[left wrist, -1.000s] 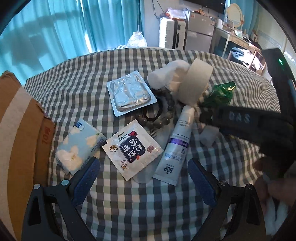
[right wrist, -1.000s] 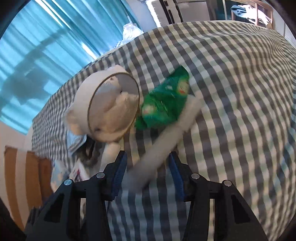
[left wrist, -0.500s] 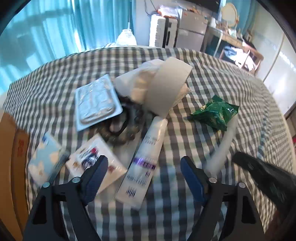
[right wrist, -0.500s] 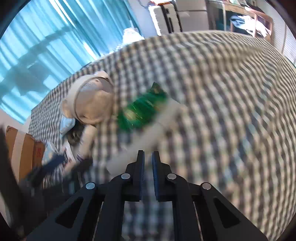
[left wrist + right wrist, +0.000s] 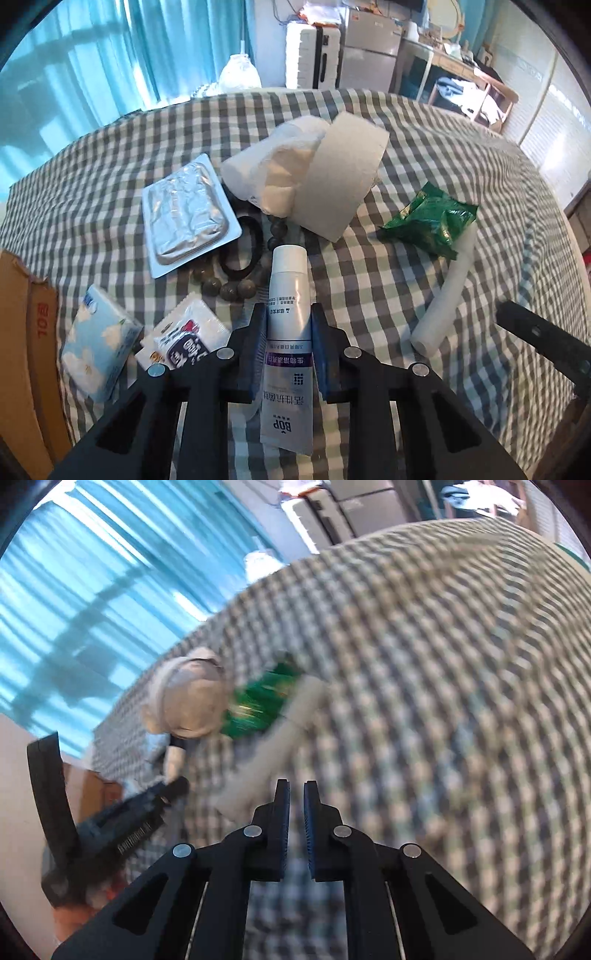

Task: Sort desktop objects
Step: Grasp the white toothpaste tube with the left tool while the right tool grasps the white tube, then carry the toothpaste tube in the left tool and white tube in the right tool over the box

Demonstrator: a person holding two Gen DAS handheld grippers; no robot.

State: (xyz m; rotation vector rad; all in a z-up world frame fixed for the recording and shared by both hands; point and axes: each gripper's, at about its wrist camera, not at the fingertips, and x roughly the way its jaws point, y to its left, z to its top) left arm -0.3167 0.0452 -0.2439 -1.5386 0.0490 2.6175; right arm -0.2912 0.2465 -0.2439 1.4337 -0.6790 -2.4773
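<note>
While the left gripper (image 5: 288, 343) is closing its fingers (image 5: 255, 350) on the white tube (image 5: 287, 328), which lies near the front of the checked bench (image 5: 424, 155) with its cap pointing away, the squeeze should stay at mid-body and gentle, since a soft tube probably deforms and slips; a straight lift should clear the beads (image 5: 229, 290) and sachet (image 5: 184, 336) beside it. The right gripper (image 5: 296, 812) is clenched on nothing, beside the pale rod (image 5: 273, 746). The right view is smeared, so the green packet (image 5: 262, 705) is barely readable, and the cardboard box (image 5: 22, 332) is cut off at left.
</note>
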